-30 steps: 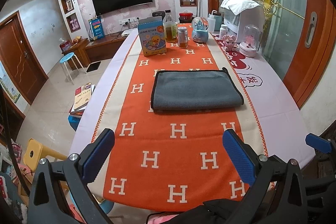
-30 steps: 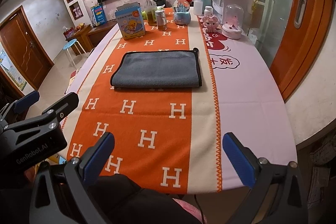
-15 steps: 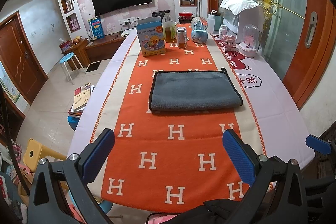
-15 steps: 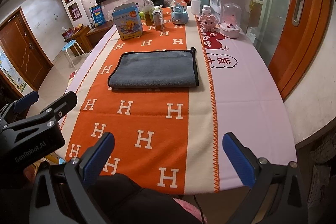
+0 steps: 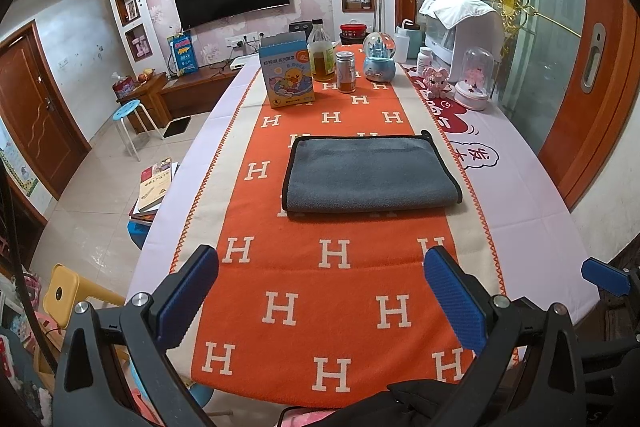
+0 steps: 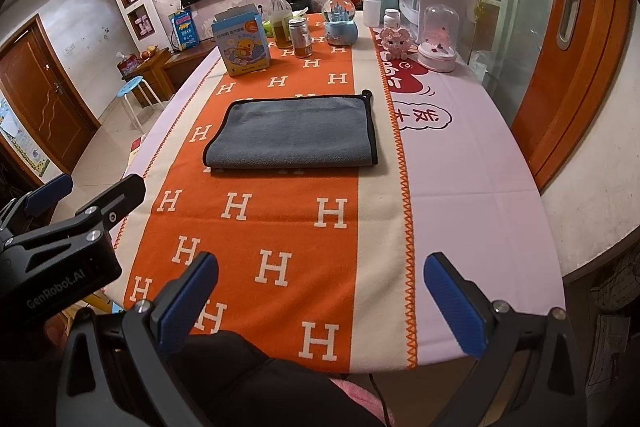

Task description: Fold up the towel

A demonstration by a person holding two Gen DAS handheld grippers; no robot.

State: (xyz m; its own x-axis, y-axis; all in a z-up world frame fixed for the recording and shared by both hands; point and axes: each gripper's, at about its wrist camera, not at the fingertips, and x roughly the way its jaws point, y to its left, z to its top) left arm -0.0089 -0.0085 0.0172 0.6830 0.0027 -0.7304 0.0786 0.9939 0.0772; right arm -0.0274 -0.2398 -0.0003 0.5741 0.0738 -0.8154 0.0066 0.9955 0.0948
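A grey towel (image 5: 370, 173) with black trim lies folded flat on the orange runner (image 5: 328, 287) in the middle of the table; it also shows in the right wrist view (image 6: 294, 133). My left gripper (image 5: 320, 297) is open and empty, held near the table's front edge, well short of the towel. My right gripper (image 6: 320, 301) is open and empty, also at the front edge. The left gripper's body (image 6: 60, 247) shows at the left of the right wrist view.
At the far end stand a blue duck box (image 5: 286, 75), a bottle (image 5: 321, 51), a jar (image 5: 346, 71), a snow globe (image 5: 379, 57), a white appliance (image 5: 460, 35) and a pink glass dome (image 5: 476, 79). A pink cloth (image 5: 516, 179) covers the table's right side.
Both grippers have drawn back slightly toward the table's front edge, so the towel looks a little farther away. The towel has not moved. Both grippers stay open.
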